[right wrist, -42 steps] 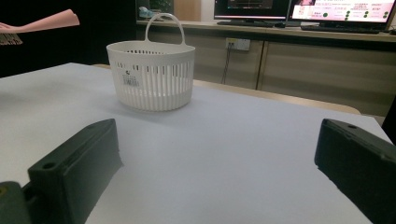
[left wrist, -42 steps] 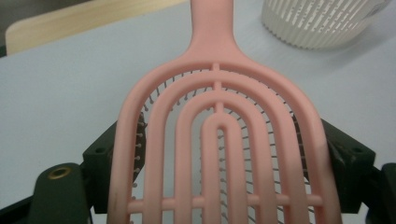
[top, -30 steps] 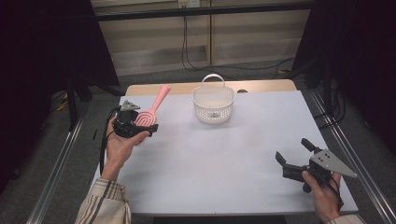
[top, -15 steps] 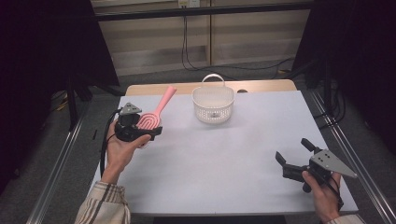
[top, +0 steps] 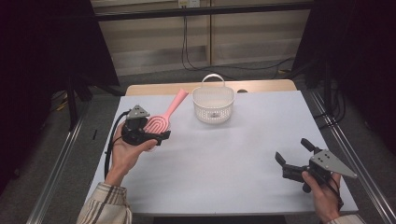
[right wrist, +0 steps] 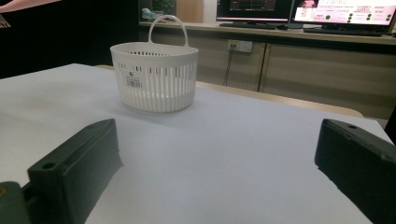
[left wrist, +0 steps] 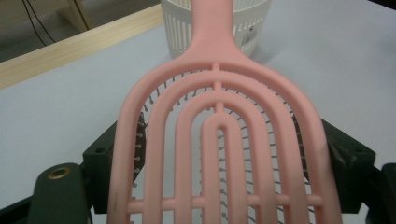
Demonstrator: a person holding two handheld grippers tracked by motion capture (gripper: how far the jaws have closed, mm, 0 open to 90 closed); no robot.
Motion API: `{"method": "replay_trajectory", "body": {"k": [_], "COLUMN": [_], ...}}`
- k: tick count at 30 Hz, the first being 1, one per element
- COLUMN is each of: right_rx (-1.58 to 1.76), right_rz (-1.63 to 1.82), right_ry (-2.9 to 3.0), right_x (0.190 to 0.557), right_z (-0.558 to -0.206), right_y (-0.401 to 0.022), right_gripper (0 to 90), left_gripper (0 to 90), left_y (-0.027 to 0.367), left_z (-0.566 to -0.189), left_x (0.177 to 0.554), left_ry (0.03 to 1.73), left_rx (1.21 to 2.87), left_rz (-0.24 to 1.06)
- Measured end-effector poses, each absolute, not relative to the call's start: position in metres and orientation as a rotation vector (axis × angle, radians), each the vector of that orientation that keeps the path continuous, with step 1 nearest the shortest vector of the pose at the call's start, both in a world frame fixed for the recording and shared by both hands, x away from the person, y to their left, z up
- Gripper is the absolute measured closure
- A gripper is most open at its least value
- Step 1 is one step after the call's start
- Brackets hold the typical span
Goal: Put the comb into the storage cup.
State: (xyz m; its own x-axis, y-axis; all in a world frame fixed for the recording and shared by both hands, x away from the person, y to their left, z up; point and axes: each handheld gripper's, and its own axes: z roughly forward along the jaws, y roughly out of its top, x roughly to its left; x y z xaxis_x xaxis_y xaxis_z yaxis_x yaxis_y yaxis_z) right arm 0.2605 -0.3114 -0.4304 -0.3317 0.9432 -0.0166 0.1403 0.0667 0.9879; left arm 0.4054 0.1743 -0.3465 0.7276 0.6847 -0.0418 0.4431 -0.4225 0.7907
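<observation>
The left gripper (top: 156, 133), pinching the pink hairbrush (top: 164, 116), has drifted toward four o'clock; the right gripper (top: 293, 157) stays spread.

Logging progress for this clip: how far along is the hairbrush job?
Done: the left gripper is shut on the pink hairbrush, lifted off the table. In hand: carrying it. Left: the white basket looks empty; the right gripper waits open.

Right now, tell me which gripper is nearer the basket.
Left. The left gripper holds the pink brush just left of the basket, handle pointing toward it. The right gripper sits open at the table's near right corner, well away.
</observation>
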Motion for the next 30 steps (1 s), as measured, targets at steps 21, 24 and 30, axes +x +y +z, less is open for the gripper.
{"method": "replay_trajectory", "body": {"k": [21,24,30], "right_rx": [1.042,1.015,0.972], "right_rz": [1.328,1.338,1.372], "right_ry": [1.641,1.648,1.702], "right_x": [0.265,0.266,0.272], "right_z": [-0.428,-0.425,-0.422], "right_y": [-0.300,-0.294,-0.278], "right_gripper": [0.0,0.0,0.0], "left_gripper": [20.0,20.0,20.0], "left_y": [0.145,0.140,0.129], "left_z": [-0.349,-0.349,-0.352], "left_x": [0.394,0.391,0.388], "left_ry": [0.716,0.691,0.656], "left_rx": [2.160,2.171,2.196], "left_rz": [0.291,0.279,0.257]}}
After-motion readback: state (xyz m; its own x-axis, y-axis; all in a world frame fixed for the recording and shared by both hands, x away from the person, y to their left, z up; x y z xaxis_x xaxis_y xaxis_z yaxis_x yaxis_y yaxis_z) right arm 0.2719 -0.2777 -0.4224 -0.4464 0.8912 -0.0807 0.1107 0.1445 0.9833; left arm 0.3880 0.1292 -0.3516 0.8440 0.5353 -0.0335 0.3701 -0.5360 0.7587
